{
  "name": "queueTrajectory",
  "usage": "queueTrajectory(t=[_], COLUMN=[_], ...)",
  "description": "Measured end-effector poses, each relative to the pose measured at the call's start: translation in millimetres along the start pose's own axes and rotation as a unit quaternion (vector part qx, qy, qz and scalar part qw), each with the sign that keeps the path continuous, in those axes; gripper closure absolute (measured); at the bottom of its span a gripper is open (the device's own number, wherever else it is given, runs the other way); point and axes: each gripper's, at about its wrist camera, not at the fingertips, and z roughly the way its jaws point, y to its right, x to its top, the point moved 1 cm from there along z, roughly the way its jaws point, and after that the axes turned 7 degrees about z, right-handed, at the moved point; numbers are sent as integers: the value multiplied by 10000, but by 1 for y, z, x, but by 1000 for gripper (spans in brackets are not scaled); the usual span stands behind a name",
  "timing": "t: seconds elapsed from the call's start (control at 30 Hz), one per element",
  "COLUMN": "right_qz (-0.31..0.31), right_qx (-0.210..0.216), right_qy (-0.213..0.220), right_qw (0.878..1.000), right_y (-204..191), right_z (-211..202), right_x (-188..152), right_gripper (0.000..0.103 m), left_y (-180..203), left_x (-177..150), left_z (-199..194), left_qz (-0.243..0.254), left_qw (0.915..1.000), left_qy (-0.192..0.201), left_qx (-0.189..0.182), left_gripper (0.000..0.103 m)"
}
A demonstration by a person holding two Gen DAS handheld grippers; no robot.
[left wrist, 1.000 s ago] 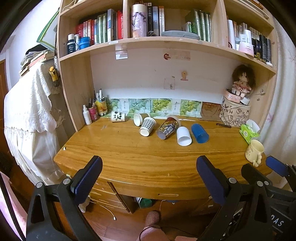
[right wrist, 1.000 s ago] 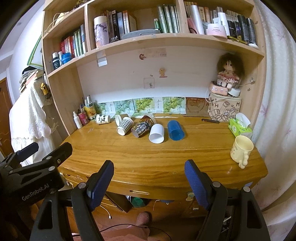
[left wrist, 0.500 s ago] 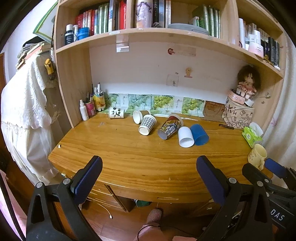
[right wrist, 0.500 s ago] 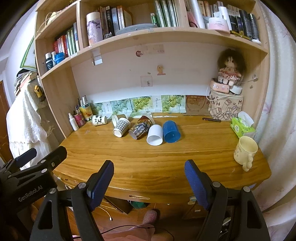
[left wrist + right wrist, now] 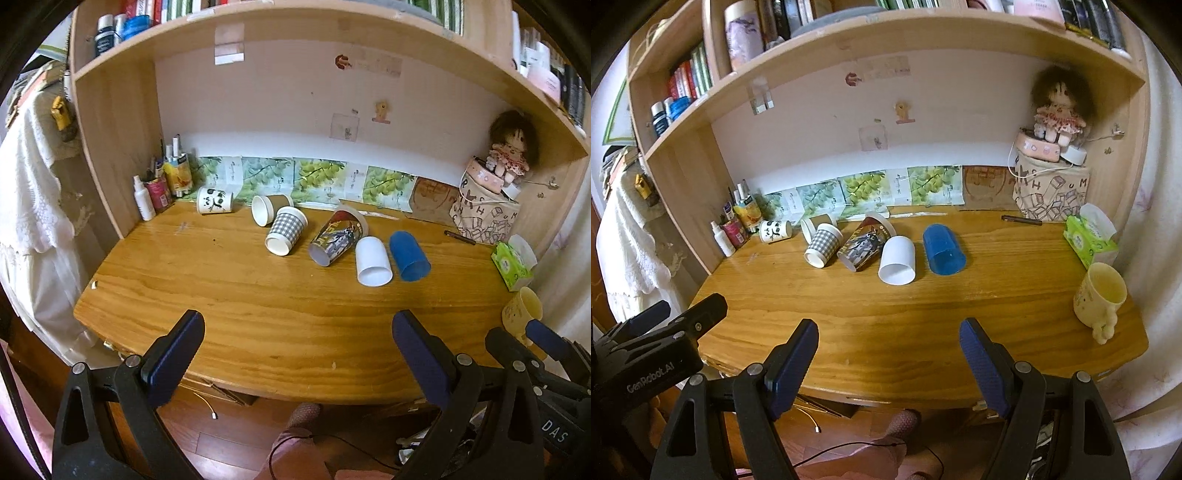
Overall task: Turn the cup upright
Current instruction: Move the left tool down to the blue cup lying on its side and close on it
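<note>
Presently, in the left wrist view, the left gripper [image 5: 295, 345] stands with its jaws spread wide and nothing between them, held over the near edge of the desk [image 5: 266, 314], well apart from every cup. The cups lie in a loose row toward the back: a panda-print cup [image 5: 215, 200], a brown paper cup [image 5: 271, 208], a checked paper cup [image 5: 286, 230], a printed paper cup [image 5: 338, 236], a white cup [image 5: 373, 260] and a blue plastic cup [image 5: 409, 256], all on their sides. The wide opening suits a grasp across a cup's body, in my judgement; which cup is meant cannot be told. A yellow mug [image 5: 522, 310] shows only partly at the right edge, behind the other tool. In the right wrist view, the right gripper [image 5: 888, 349] is likewise fully open and empty, level with the desk front and roughly in line with the white cup [image 5: 897, 260] and blue plastic cup [image 5: 942, 251]. This view alone shows the yellow mug [image 5: 1099, 297] whole: upright, mouth up, needing no correction. It also shows the left gripper's body [image 5: 650, 350] alongside at the left. The left view gives the clearer sight of the panda-print cup and the bottles beside it. No contact made; no cup yet righted.
</note>
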Motion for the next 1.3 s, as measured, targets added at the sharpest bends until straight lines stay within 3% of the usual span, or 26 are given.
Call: queueTrajectory(t=[0.53, 0.83, 1.07, 1.17, 1.3], right_qz=[720, 1514, 2005, 2129, 2272], right_qx=[-24, -68, -177, -211, -232], right_qy=[-469, -788, -1035, -1111, -1168], right_qw=[9963, 9853, 9741, 9705, 9665], right_y=[22, 43, 59, 64, 70], right_z=[69, 102, 123, 130, 137], right_x=[58, 82, 87, 87, 85], right_gripper=[23, 23, 23, 23, 23], left_y=[16, 32, 55, 67, 86], left_x=[75, 113, 139, 148, 157], left_z=[76, 109, 132, 139, 151], left_qz=[436, 967, 1739, 2247, 2934], left_qw=[9981, 9918, 9772, 9661, 9448], left_qy=[-317, -375, -337, -231, -155], left_qx=[-281, -752, -1169, -1251, -1451], left_gripper=[1, 1, 1, 1, 1])
